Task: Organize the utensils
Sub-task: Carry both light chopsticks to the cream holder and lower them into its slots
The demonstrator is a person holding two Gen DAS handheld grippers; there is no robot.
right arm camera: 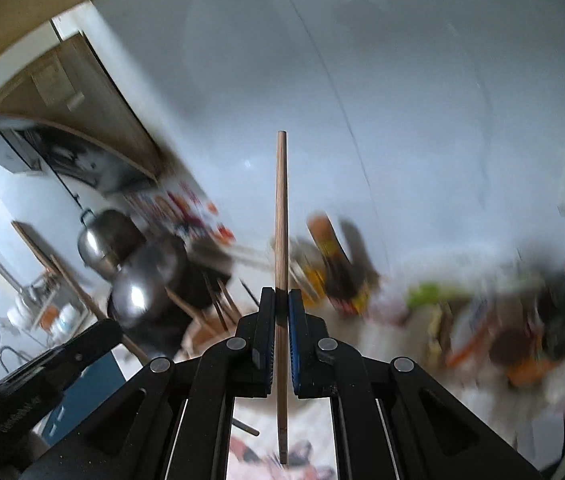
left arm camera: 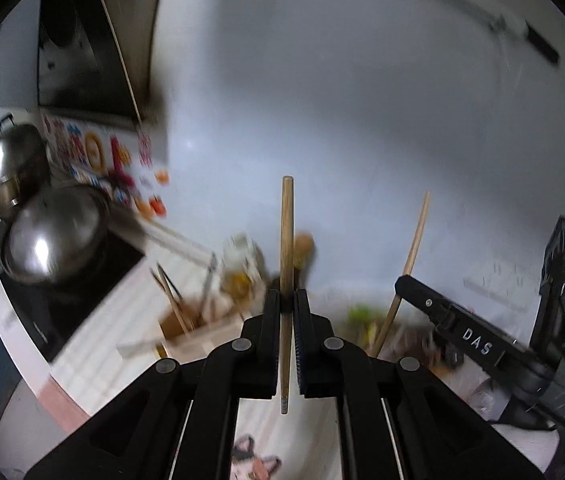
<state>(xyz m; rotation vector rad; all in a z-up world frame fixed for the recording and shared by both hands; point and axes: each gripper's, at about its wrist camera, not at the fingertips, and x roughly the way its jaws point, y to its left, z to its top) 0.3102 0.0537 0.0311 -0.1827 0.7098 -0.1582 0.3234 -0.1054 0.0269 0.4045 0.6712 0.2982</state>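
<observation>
We hold one chopstick in each pair of tongs. The left gripper is clamped on a wooden chopstick that stands upright, gripped low on its shaft with a short end below the pads. It looks light, stiff and smooth, so we judge it could swivel or slip; a hold nearer the middle would steady it. At near left, a wooden utensil box already holds a few chopsticks. The right gripper likewise pinches its own chopstick, upright, above the cluttered counter.
</observation>
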